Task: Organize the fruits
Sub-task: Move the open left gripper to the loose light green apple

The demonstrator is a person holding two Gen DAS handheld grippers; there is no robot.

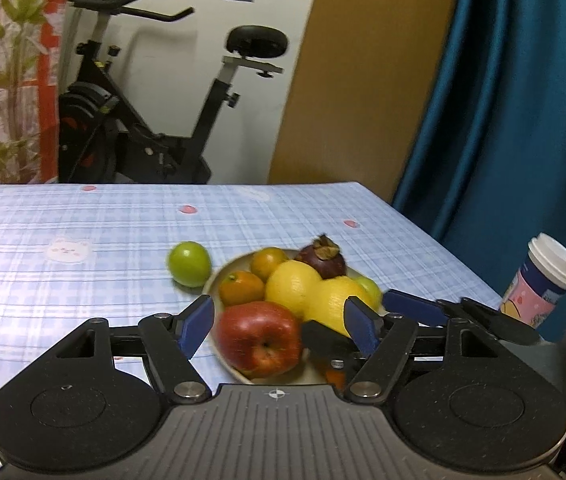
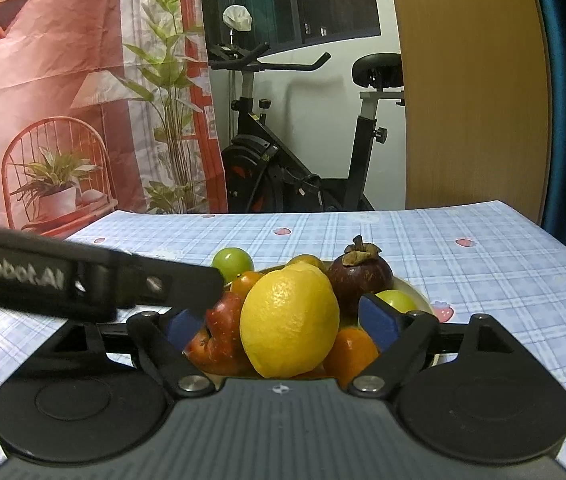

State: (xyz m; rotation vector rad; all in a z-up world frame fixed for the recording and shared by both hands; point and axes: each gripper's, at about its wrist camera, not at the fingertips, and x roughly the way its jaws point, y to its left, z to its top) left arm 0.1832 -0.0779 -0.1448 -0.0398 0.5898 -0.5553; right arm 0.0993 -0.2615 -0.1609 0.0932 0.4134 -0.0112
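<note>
1. A pale, shallow plate (image 1: 212, 280) sits on a table (image 1: 83, 232) covered in a blue checked cloth, near the table's right edge. Fruit is heaped on it, which suits a task of gathering the fruit in one place.
2. On the plate: a red apple (image 1: 259, 338) at the near edge, two lemons (image 1: 293, 286) behind it, two small oranges (image 1: 241, 288) on the left, a dark purple mangosteen (image 1: 323, 262) at the back and a small green fruit (image 1: 369, 286) at the right.
3. One green fruit (image 1: 189, 264) lies on the cloth just beside the plate's left rim. It looks like the last piece to collect.
4. The left claw (image 1: 279, 320) hovers over the near side of the plate, jaws partly spread with the apple between them. The blue pads do not appear to press on it, so it holds nothing.
5. The right claw (image 2: 283, 320) stands wide open around the nearer lemon (image 2: 289, 322), with a clear gap at each pad. The lemon rests on the pile, probably just set down there.
6. In the left wrist view, the right claw's fingers reach in beside the left claw, so the two work close together.
7. A lidded paper cup (image 1: 543, 284) stands at the table's right edge. An exercise bike (image 1: 155, 120) and a blue curtain (image 1: 503, 120) are behind the table.
</note>
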